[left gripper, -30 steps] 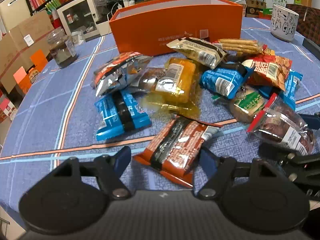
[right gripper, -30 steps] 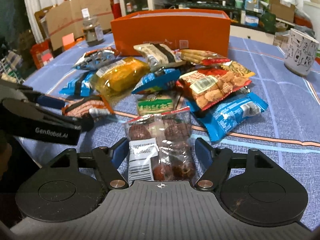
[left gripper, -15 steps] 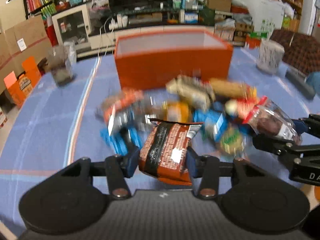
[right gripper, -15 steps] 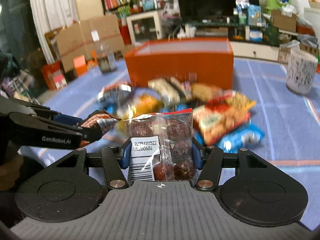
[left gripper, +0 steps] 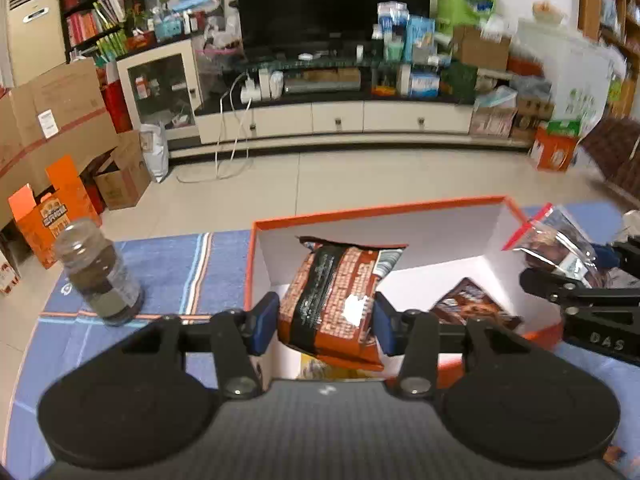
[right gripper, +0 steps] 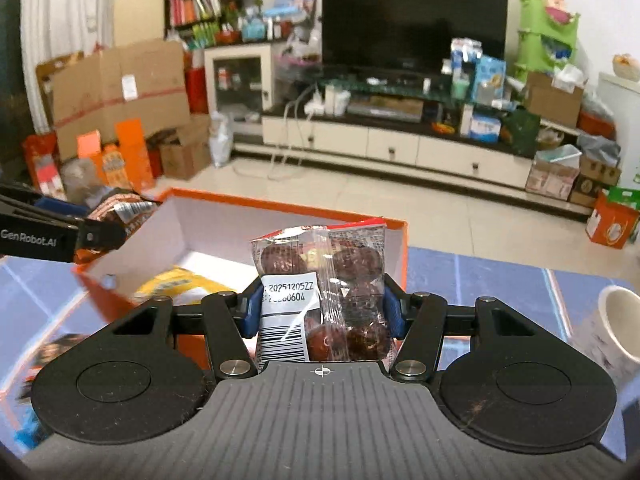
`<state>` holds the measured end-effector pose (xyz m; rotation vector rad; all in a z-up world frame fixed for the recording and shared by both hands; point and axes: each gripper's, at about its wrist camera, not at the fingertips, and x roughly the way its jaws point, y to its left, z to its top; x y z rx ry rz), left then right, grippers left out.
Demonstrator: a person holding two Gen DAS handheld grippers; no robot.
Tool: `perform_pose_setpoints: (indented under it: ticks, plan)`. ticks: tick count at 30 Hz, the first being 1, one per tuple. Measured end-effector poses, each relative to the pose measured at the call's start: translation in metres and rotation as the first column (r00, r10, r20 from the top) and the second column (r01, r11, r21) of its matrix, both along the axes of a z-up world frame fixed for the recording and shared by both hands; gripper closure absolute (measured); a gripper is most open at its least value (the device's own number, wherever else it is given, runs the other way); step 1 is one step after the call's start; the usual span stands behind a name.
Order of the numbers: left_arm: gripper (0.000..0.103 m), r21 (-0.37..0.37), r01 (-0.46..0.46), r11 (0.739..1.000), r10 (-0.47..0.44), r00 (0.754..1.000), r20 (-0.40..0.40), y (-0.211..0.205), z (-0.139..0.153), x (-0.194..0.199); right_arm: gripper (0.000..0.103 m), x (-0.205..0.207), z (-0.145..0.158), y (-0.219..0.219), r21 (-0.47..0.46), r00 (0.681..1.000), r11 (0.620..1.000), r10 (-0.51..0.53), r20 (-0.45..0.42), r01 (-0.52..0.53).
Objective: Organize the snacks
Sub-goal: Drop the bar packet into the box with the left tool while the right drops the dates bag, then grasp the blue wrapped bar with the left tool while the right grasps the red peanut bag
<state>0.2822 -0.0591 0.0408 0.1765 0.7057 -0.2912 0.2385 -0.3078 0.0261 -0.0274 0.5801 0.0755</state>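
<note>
Left gripper (left gripper: 326,326) is clamped on an orange-brown snack packet (left gripper: 332,300), blue pads pressing both side edges; packet hangs over the open orange box (left gripper: 250,264). Right gripper (right gripper: 322,312) is clamped the same way on a clear bag of dark round snacks (right gripper: 332,292), also over the box, near its far right corner.

Box: orange outside, white inside, lid off, sitting on the blue striped tablecloth (left gripper: 172,256). Contents visible:
- dark brown packet (left gripper: 476,306) lying on the box floor, right side in the left wrist view
- yellow packet (right gripper: 176,284) at the near left in the right wrist view; a sliver of yellow also shows under the held packet in the left wrist view
- rest of the floor is bare white or hidden behind the grippers

Held packet, left: crimped top edge, black band running down the middle, orange-brown print either side, glare spot low on the front. Slightly tilted, top leaning right.

Held bag, right: transparent film, red strip along the top, several dark reddish-brown balls inside, white label with barcode and printed digits on the lower left. Roughly upright.

Other containers: glass jar (left gripper: 98,276) with dark contents stands on the cloth left of the box, apart from it. White patterned cup (right gripper: 616,328) stands to the right of the box, contents not visible.
</note>
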Motion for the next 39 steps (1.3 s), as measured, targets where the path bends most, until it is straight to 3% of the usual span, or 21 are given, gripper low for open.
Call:
perform_pose_setpoints:
  ticks: [3, 5, 6, 10, 12, 16, 23, 27, 30, 33, 39]
  plan:
    - [0.045, 0.035, 0.004, 0.999, -0.003, 1.0, -0.013, -0.01, -0.018, 0.016, 0.055, 0.031, -0.02, 0.005, 0.0, 0.999, 1.0, 0.02, -0.049, -0.02]
    - [0.023, 0.046, 0.007, 0.999, -0.007, 1.0, 0.002, -0.013, -0.023, 0.019, 0.047, 0.041, -0.028, 0.007, 0.011, 0.998, 1.0, 0.025, -0.062, -0.024]
    - [0.02, 0.045, 0.004, 0.999, -0.004, 1.0, 0.01, -0.011, -0.024, 0.017, 0.044, 0.042, -0.03, 0.009, 0.011, 0.998, 1.0, 0.026, -0.057, -0.026]
    - [0.019, -0.003, -0.01, 1.0, 0.01, 0.999, 0.031, 0.007, -0.014, -0.004, 0.038, 0.02, -0.019, 0.009, 0.026, 0.999, 0.999, 0.034, 0.003, -0.034]
    - [0.018, -0.032, -0.014, 0.999, 0.015, 0.999, 0.044, 0.019, -0.008, -0.024, 0.027, -0.008, -0.009, 0.006, 0.039, 0.998, 0.999, 0.028, 0.051, -0.03]
    - [0.018, -0.063, -0.004, 0.998, 0.007, 0.999, 0.048, 0.038, -0.007, -0.076, 0.021, -0.079, -0.002, 0.004, 0.085, 0.995, 0.996, 0.013, 0.102, -0.022]
    - [0.018, -0.024, 0.012, 1.0, -0.013, 1.0, -0.023, 0.046, -0.045, -0.174, 0.019, -0.193, -0.053, 0.003, 0.19, 0.999, 0.981, -0.037, 0.01, 0.034]
    - [0.018, -0.049, 0.048, 0.998, -0.052, 0.994, -0.094, 0.034, -0.064, -0.211, 0.019, -0.212, -0.075, -0.009, 0.192, 0.995, 0.978, -0.068, -0.067, 0.08]
    - [0.018, -0.055, 0.085, 0.995, -0.092, 0.987, -0.13, 0.014, -0.071, -0.216, 0.019, -0.218, -0.085, -0.023, 0.158, 0.992, 0.981, -0.105, -0.077, 0.116]
    - [0.018, -0.058, 0.104, 0.993, -0.11, 0.987, -0.12, -0.005, -0.067, -0.206, 0.019, -0.216, -0.093, -0.034, 0.181, 0.99, 0.975, -0.112, -0.091, 0.127]
    - [0.018, -0.098, 0.078, 0.992, -0.094, 0.982, -0.166, -0.023, -0.07, -0.163, 0.015, -0.189, -0.104, -0.03, 0.126, 0.998, 0.99, -0.052, -0.04, 0.056]
